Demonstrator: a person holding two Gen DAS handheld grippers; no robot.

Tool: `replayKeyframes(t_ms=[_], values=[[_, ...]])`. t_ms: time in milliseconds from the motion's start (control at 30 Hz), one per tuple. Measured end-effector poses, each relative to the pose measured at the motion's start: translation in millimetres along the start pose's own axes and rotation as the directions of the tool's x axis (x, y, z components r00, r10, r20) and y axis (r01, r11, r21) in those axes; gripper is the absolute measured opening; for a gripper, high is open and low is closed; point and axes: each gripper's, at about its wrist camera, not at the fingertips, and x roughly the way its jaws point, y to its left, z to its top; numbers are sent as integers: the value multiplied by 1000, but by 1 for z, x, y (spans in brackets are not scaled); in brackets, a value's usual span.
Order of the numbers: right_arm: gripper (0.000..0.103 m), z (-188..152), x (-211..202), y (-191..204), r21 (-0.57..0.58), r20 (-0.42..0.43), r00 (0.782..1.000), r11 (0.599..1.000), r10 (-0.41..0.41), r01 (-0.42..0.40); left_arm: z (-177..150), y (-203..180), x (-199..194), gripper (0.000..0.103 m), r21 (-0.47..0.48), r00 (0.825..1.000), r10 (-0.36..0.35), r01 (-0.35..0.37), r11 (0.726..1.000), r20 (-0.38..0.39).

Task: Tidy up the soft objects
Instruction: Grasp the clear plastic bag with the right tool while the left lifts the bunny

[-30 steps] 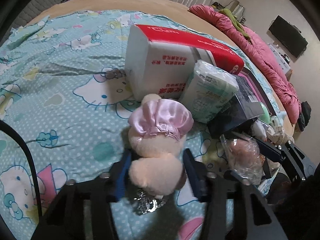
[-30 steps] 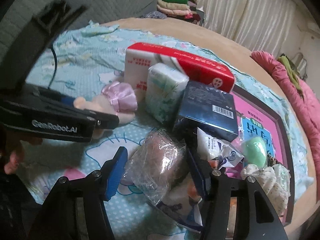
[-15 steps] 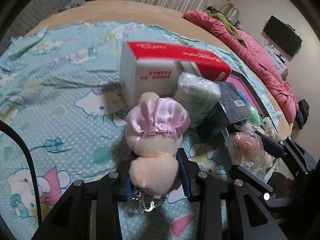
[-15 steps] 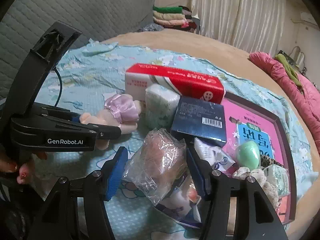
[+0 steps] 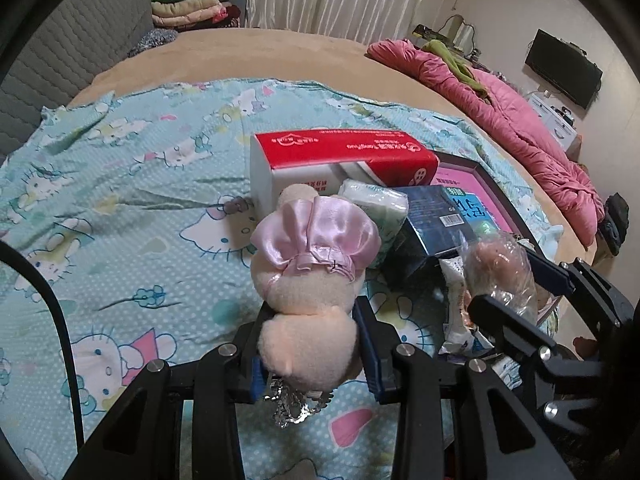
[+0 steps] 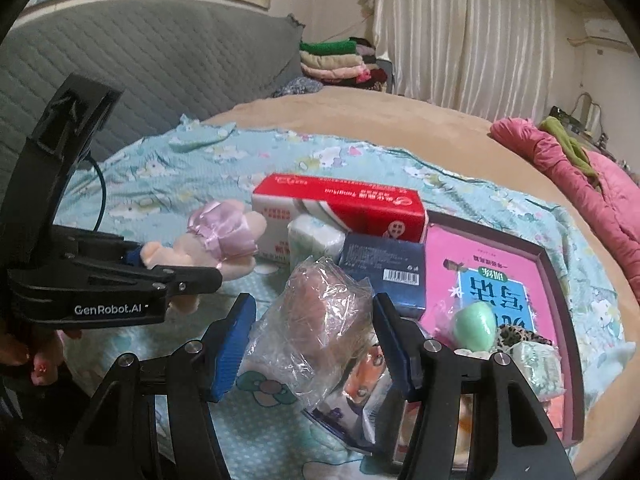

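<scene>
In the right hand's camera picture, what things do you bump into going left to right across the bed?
Plush toy → red and white tissue box → dark blue box → green egg → pink quilt.

Crinkled clear plastic bag [image 6: 320, 320] is blurring its pinkish contents; dark-blue cardboard box [image 6: 384, 268] is hiding the green-white tissue pack's [image 6: 316, 240] right side.

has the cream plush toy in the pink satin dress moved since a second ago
Yes. Clamped in the left gripper, the cream plush toy in the pink satin dress has lifted off the blue cartoon-print sheet, rising against the red-and-white tissue pack.
</scene>
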Motion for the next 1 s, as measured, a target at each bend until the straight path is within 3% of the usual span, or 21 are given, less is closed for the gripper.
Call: replayKeyframes(t_ms=[1000], values=[[62, 8, -49, -53, 142, 134, 990, 989, -50, 31, 12, -64, -30, 38, 119, 999, 30, -34, 992, 35]])
